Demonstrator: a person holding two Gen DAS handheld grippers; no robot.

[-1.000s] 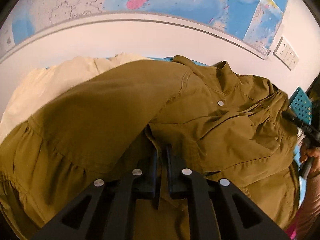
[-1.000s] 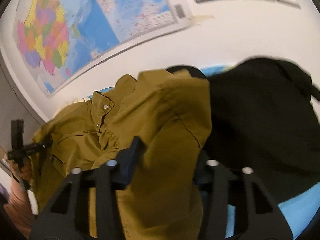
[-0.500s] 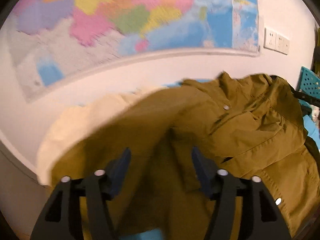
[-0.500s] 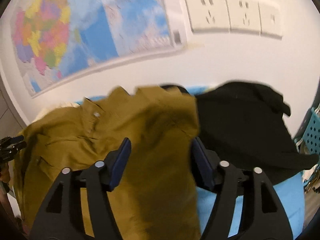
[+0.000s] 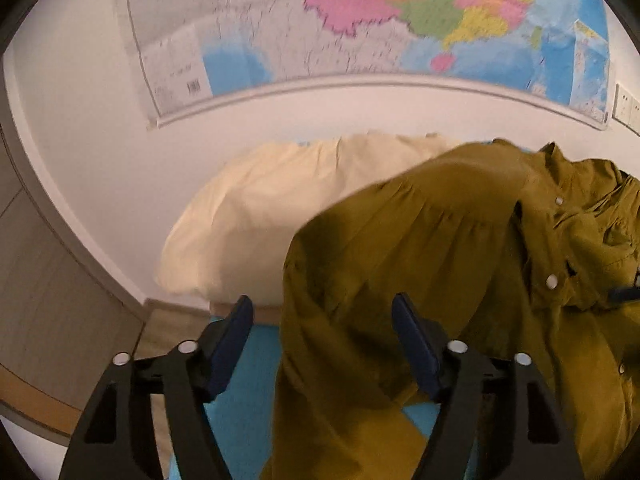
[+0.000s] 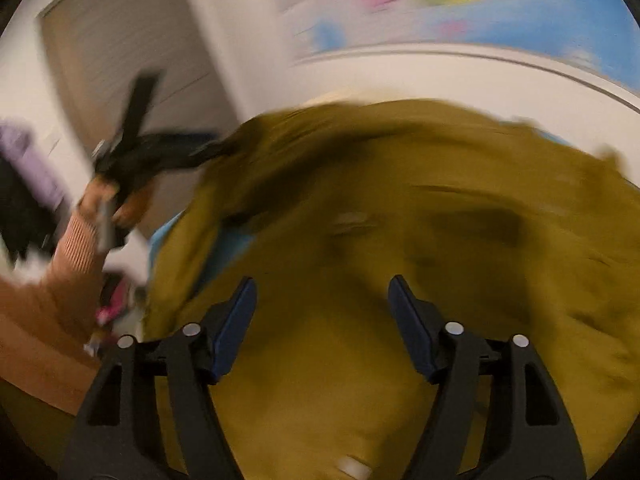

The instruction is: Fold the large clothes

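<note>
While its jaws stand wide apart, the left gripper [image 5: 322, 330] holds nothing; a hanging fold of the olive-brown shirt [image 5: 460, 264] lies between and beyond its blue pads [image 5: 230, 340], none pressing on it. The right gripper [image 6: 320, 314] has just been opening and is likewise spread, empty, over the same shirt [image 6: 400, 240], which is blurred. The shirt is heaped on a blue surface [image 5: 244, 400], collar and snap buttons [image 5: 551, 281] to the right. A cream cloth [image 5: 280, 208] lies behind it, beneath a wall map [image 5: 360, 20]. An orange-sleeved arm [image 6: 52, 304] shows in the right view.
</note>
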